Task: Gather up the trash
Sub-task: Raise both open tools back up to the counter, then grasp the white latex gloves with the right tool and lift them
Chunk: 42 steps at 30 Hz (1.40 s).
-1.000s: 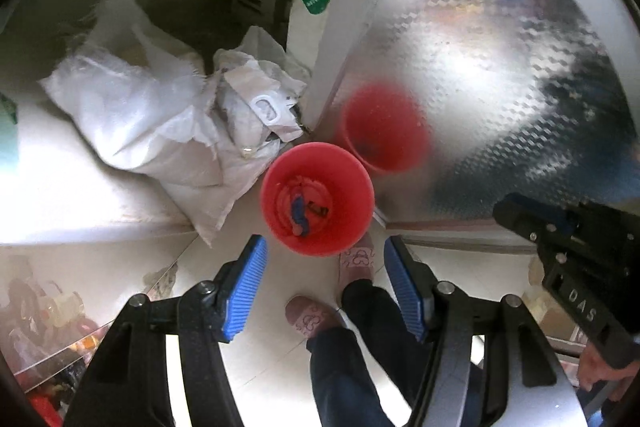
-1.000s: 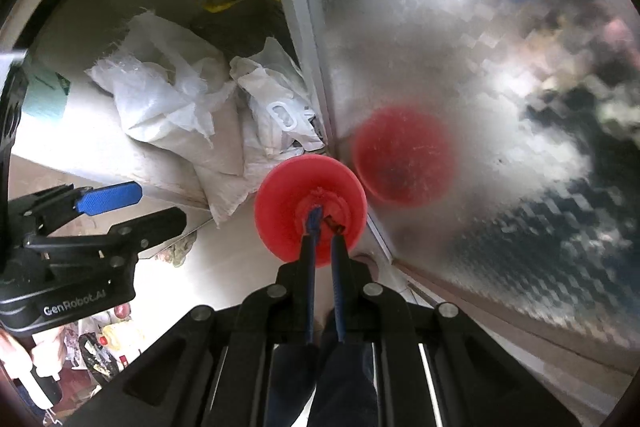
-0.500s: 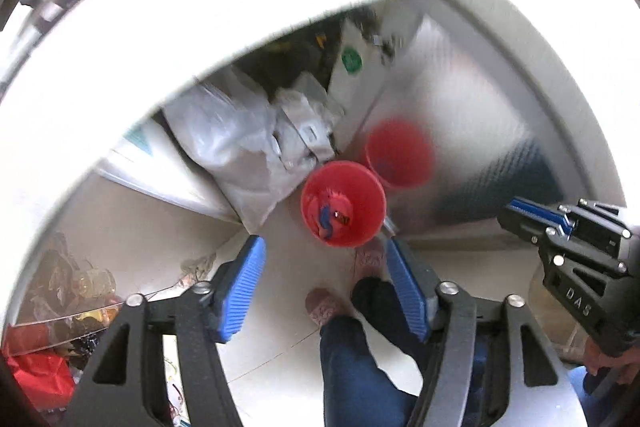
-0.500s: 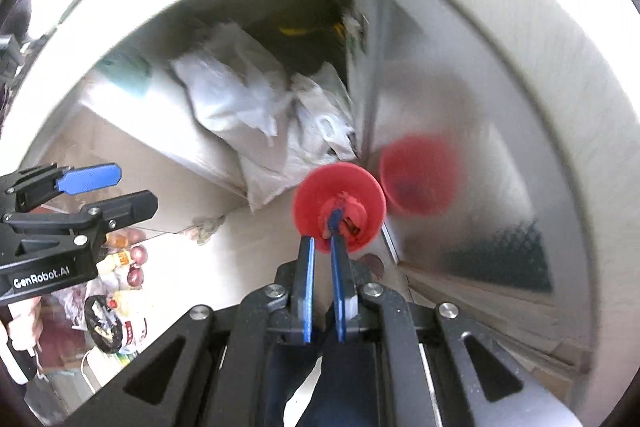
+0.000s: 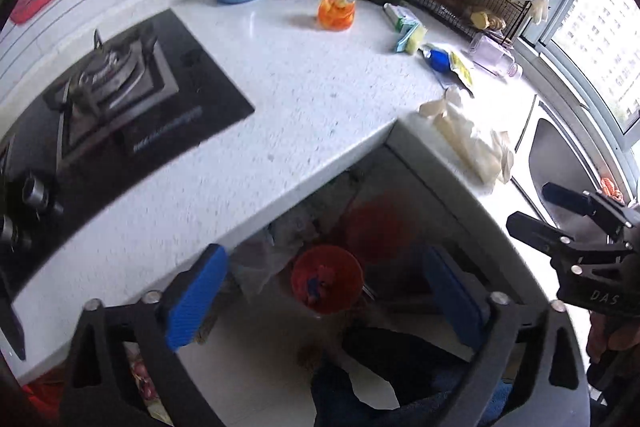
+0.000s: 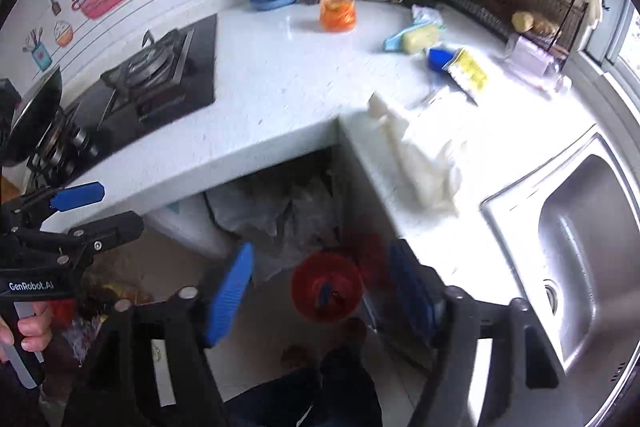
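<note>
Left tool (image 5: 320,291) gapes wide, holding nothing; right tool (image 6: 320,291) likewise. Between them, on the floor under the bench (image 5: 300,99), sits the red bin (image 5: 327,278) with blurred scraps, seemingly trash.

A red bin (image 5: 327,279) is seen upright on the floor below the inner corner of the table (image 5: 312,99), with red and blue scraps inside. On the table near that corner a crumpled white wrapper (image 5: 466,141) lies flat; farther back a yellow packet (image 5: 460,69) lies beside a blue cap (image 5: 438,59).
</note>
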Tool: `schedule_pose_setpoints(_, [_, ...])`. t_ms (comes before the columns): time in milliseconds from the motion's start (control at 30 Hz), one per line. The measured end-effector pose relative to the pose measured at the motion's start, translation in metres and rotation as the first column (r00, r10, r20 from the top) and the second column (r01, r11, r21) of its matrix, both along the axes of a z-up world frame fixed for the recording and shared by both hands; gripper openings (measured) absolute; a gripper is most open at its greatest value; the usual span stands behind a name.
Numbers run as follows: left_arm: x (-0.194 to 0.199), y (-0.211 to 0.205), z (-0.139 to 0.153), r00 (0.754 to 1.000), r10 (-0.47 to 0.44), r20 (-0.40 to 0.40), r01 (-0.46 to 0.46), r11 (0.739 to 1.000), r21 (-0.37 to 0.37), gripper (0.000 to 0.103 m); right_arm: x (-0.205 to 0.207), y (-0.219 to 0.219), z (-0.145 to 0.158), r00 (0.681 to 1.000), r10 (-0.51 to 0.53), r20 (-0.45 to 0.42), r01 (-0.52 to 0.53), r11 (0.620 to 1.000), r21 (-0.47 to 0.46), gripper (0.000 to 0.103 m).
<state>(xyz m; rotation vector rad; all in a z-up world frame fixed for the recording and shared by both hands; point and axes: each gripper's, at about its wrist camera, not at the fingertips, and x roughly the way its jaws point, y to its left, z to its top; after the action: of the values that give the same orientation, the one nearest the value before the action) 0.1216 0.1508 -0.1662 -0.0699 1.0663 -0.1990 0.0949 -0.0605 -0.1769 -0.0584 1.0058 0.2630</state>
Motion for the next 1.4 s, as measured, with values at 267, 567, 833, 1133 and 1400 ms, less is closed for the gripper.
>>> schedule_pose_setpoints(267, [0.042,-0.03,0.019,0.997,-0.072,0.018,0.071,0.997,0.01,0.103,0.043,-0.024,0.018,0.999,-0.053,0.0,0.053,0.998,-0.036,0.101])
schedule_pose_setpoints(567, [0.098,-0.058,-0.001,0.996,-0.074,-0.053,0.075,0.997,0.013,0.103,0.098,-0.037,-0.01,0.995,-0.024,-0.095,0.016,0.997,-0.081,0.102])
schedule_pose_setpoints(833, [0.133,-0.073,-0.022,0.989,-0.07,-0.13,0.072,0.997,0.011,0.103,0.141,-0.047,-0.053,0.978,0.015,-0.207,-0.031,0.997,-0.073,0.102])
schedule_pose_setpoints(1133, [0.146,-0.085,-0.029,0.983,-0.117,-0.143,0.122,0.992,0.028,0.103,0.152,-0.042,-0.064,0.97,0.078,-0.229,-0.101,0.991,-0.087,0.064])
schedule_pose_setpoints(1400, [0.155,-0.091,-0.026,0.975,-0.138,-0.172,0.138,0.99,-0.009,0.103,0.147,-0.033,-0.058,0.948,0.172,-0.267,-0.188,0.982,-0.033,0.004])
